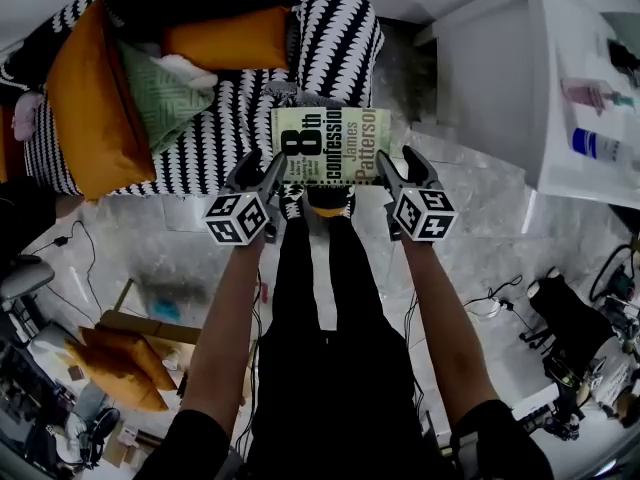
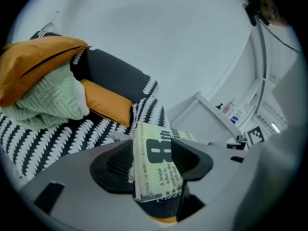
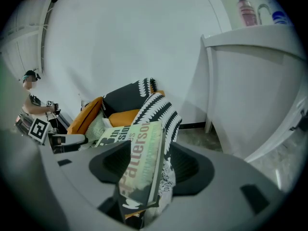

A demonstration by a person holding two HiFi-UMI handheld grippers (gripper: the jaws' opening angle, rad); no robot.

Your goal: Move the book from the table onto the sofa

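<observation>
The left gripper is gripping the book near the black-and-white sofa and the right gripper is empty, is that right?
Not quite: the right gripper isn't empty. The right gripper view shows its jaws closed on the other end of the book. The left gripper does grip the book near the black-and-white sofa.

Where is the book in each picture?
Head view: book in the centre, at the sofa's near edge.
Left gripper view: book bottom centre, clamped between the jaws.
Right gripper view: book bottom centre, clamped between the jaws.
Shared landmark: the black-and-white sofa.
</observation>
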